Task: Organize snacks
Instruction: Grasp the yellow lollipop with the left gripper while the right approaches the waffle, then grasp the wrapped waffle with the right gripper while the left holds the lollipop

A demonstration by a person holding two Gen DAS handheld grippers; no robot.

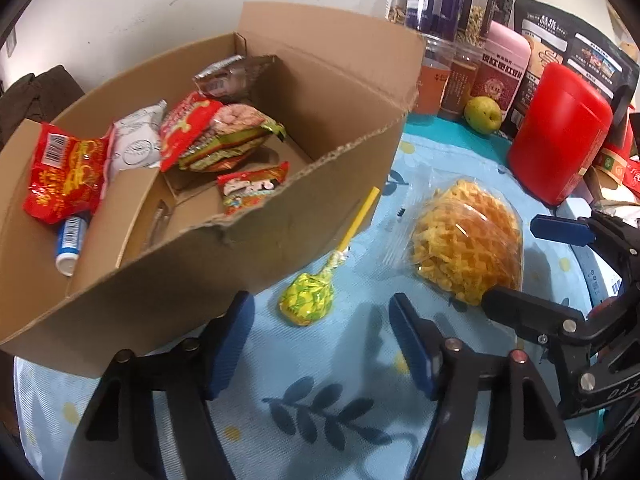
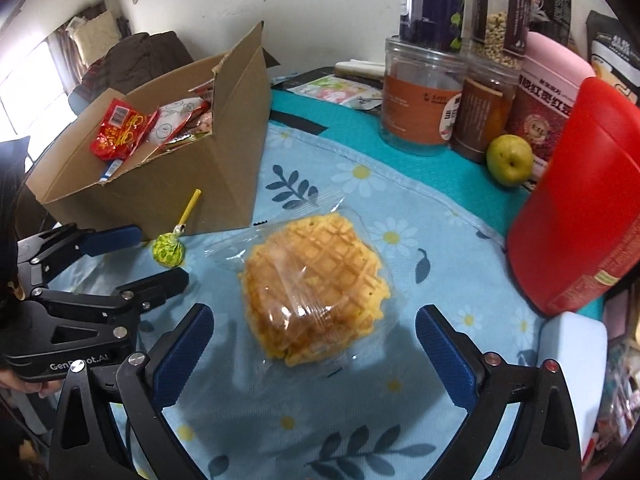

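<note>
Right wrist shows waffle (image 2: 316, 284) mid-cloth (image 2: 360, 420), beside box (image 2: 160, 196); right gripper (image 2: 316, 360) wide open, empty. Left gripper (image 1: 320, 344) open near lollipop (image 1: 307, 298). Probably light, crumbly, slippery wrap: pinch sides gently.

Even indoor light with window (image 2: 28, 80) glare at left, soft shadows, strong fisheye bending and dark corners.

Two wrist fisheyes, both tilted down over the table from close range

The left wrist view looks past its own fingers at the lollipop (image 1: 307, 298) beside the cardboard box (image 1: 256, 240), seeing into the box; the right wrist view faces the wrapped waffle (image 2: 316, 284) from nearby. Both share the lollipop, waffle, box, green pear (image 2: 509, 159), red canister (image 2: 576, 220) and floral tablecloth (image 2: 360, 420), and each catches the other gripper at its edge
</note>
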